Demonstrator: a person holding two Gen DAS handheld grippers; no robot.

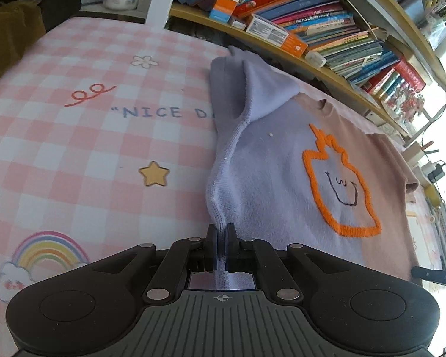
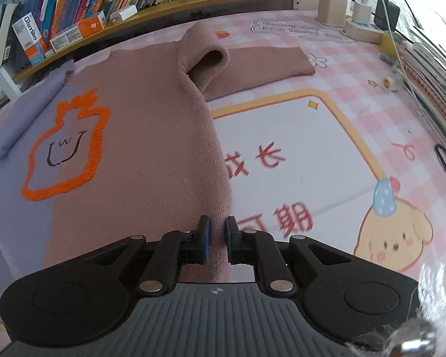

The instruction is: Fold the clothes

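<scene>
Lilac and dusty-pink knit makes up the sweater (image 1: 270,160), which lies face up on the pink checked table (image 1: 83,136), its orange outline motif (image 1: 339,184) showing and the bookshelf (image 1: 327,35) just beyond the collar. The left gripper (image 1: 222,235) is clamped on the lilac side edge near the hem, the fabric rising in a ridge between its pads. The right gripper (image 2: 217,232) pinches the pink side edge in the same way, with a thicker fold filling the narrow gap between its jaws. The lilac sleeve (image 1: 238,89) is bunched up near the shoulder, while the pink sleeve (image 2: 261,65) stretches flat across the table toward the far right. The step in hand looks like a lengthwise fold, each side brought in toward the middle. To do it well, both grips should lift only enough to free the edges from the table, then travel inward together at an even pace so the hem stays straight. Keeping light tension between the two hands should stop the knit from sagging. The bunched lilac sleeve may need smoothing first, or it could be trapped as a lump under the fold. Release only once each edge lies flat over the motif.
</scene>
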